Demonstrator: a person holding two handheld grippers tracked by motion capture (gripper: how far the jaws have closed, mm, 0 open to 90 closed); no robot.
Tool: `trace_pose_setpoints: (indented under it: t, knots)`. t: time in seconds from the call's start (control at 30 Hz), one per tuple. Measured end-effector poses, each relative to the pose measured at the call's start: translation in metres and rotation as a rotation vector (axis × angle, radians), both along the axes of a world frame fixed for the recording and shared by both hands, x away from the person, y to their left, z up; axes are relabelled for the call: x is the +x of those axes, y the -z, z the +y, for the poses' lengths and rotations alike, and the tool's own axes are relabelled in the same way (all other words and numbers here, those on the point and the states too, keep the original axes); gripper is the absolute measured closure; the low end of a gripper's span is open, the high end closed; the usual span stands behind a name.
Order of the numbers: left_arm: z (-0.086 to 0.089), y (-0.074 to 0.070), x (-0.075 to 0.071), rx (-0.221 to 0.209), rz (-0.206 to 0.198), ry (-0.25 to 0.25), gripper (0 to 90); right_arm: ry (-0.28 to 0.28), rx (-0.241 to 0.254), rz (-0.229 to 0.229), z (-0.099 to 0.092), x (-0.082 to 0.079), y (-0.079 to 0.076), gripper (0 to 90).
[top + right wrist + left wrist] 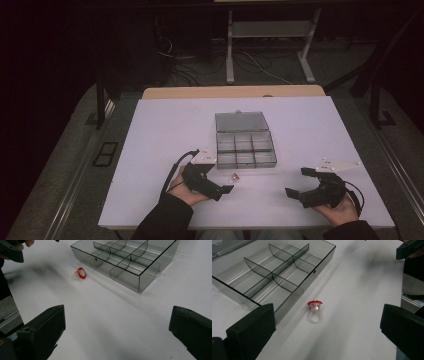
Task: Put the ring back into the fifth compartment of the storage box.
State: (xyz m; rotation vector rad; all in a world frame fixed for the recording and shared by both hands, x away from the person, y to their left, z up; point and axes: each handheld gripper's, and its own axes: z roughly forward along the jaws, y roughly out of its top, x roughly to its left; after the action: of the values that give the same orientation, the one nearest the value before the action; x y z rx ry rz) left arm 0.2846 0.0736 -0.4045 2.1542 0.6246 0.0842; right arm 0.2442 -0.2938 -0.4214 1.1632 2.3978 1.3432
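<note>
A small clear ring with a red top [235, 176] [315, 311] [80, 273] lies on the white table [165, 130], just in front of a clear grey compartment box [245, 148] [274, 272] [127, 257]. The box has empty compartments, and its lid [241, 121] is folded back flat. My left gripper [219, 178] [327, 335] is open, with the ring a short way ahead between its jaws, untouched. My right gripper [299, 182] [115, 332] is open wide over bare table at the front right. It faces the ring and the box from farther off.
The table's front edge [240, 226] runs just below both hands. A wooden strip [235, 92] borders the far edge. Beyond it, floor cables [250, 62] and a white stand's legs [230, 50] lie in the dark.
</note>
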Motion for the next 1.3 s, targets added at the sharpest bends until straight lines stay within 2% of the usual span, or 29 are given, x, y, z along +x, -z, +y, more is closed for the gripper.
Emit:
trace_pose_setpoints:
  t: [0.13,0.73,0.8,1.0,1.3]
  knots:
    - [-0.003,0.002,0.001,0.006,0.004,0.004,0.0,-0.001,0.001,0.003,0.000,0.000,0.000,0.1]
    - [-0.027,0.014,0.003,0.096,0.033,0.070,0.0,-0.005,-0.003,0.004,0.001,0.000,0.001,0.1]
    - [-0.028,0.015,0.004,0.116,0.033,0.086,2.0,-0.005,-0.003,0.004,0.001,0.000,0.000,0.1]
    - [-0.033,0.019,0.006,0.142,0.041,0.082,6.8,-0.010,-0.007,0.000,0.001,0.000,0.001,0.1]
    - [-0.036,0.021,0.008,0.157,0.032,0.066,17.7,-0.011,-0.007,0.002,0.001,0.000,0.001,0.1]
